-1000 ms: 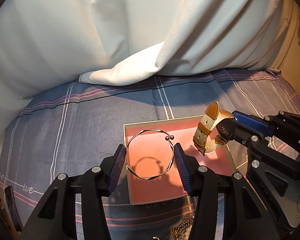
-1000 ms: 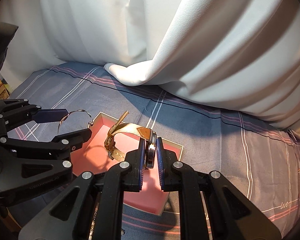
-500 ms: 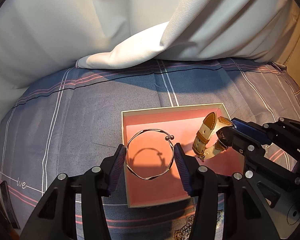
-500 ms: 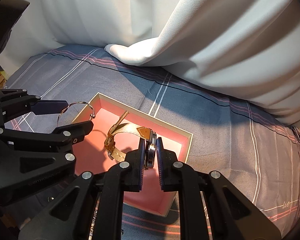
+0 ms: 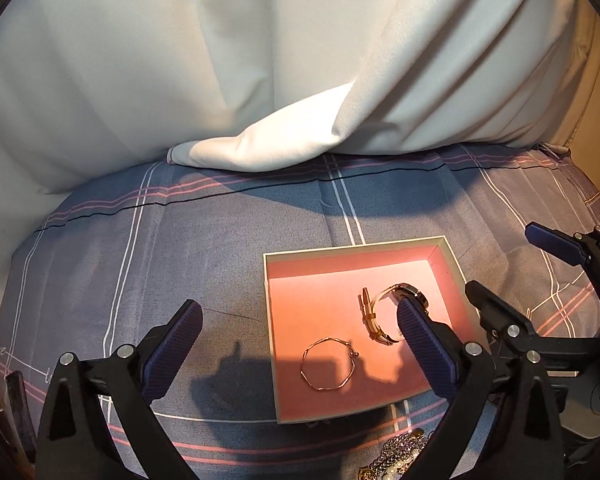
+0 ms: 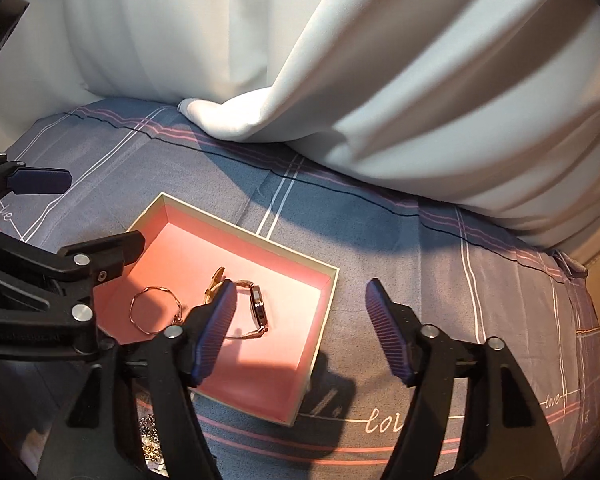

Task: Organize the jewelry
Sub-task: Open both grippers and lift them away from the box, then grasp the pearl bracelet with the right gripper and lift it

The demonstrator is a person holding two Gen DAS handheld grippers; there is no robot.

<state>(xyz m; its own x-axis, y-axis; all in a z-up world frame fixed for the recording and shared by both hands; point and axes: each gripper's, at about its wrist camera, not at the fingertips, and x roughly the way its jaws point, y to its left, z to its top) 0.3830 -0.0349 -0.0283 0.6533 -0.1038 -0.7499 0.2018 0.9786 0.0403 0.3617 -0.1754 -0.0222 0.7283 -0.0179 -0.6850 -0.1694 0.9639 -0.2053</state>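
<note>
One open box [image 5: 447, 251] with a pink lining; inside it one thin metal bangle [image 5: 327, 364] and one watch [image 5: 384, 312] lying on its side, so two pieces in the box; one heap of beaded and pearl jewellery [image 5: 396, 456] outside the box at the lower edge, its pieces too tangled to count; two grippers, the left gripper [image 5: 300, 354] and the right gripper [image 6: 300, 332]; one checked bedsheet [image 5: 180, 248]; one white cloth [image 5: 260, 80] behind.
</note>
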